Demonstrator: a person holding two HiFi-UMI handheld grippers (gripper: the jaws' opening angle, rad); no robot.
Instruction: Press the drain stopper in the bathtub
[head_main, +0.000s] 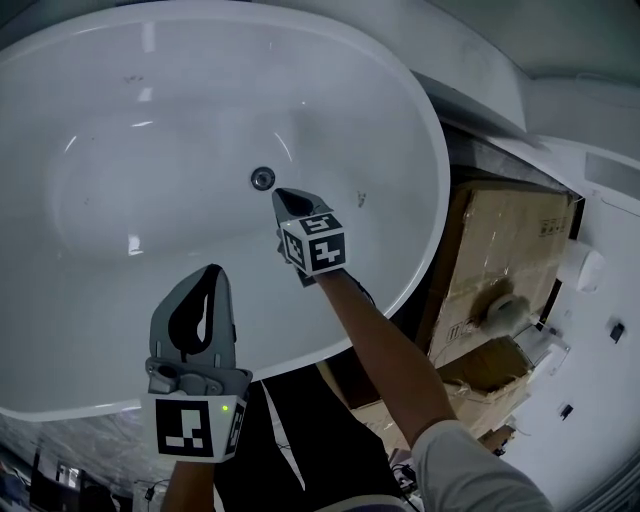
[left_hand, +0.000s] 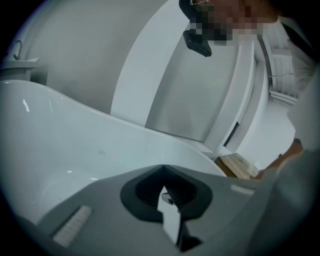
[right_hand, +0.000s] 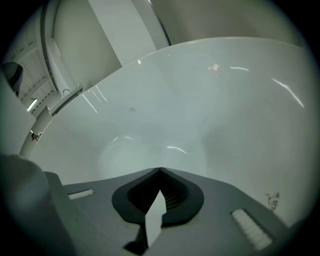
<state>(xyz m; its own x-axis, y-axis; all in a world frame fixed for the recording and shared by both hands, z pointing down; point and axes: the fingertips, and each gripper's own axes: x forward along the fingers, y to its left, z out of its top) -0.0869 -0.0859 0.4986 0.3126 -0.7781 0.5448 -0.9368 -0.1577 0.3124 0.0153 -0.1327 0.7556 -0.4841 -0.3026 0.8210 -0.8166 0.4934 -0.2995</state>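
Observation:
The white oval bathtub (head_main: 410, 120) fills the head view. Its round metal drain stopper (head_main: 262, 178) sits on the tub floor near the middle. My right gripper (head_main: 282, 196) reaches down into the tub, jaws shut and empty, its tip just right of and below the stopper; whether they touch I cannot tell. The right gripper view shows the shut gripper (right_hand: 160, 171) over the bare tub floor (right_hand: 200, 115), with the stopper hidden. My left gripper (head_main: 212, 272) hangs shut and empty above the tub's near rim; in the left gripper view, that gripper (left_hand: 163, 168) faces the tub rim (left_hand: 125, 130).
Cardboard boxes (head_main: 505, 235) stand right of the tub, with a white roll (head_main: 503, 312) on them. A white ledge (head_main: 500, 90) runs behind the tub at the upper right. A sleeve and forearm (head_main: 400, 360) cross the tub's near right rim.

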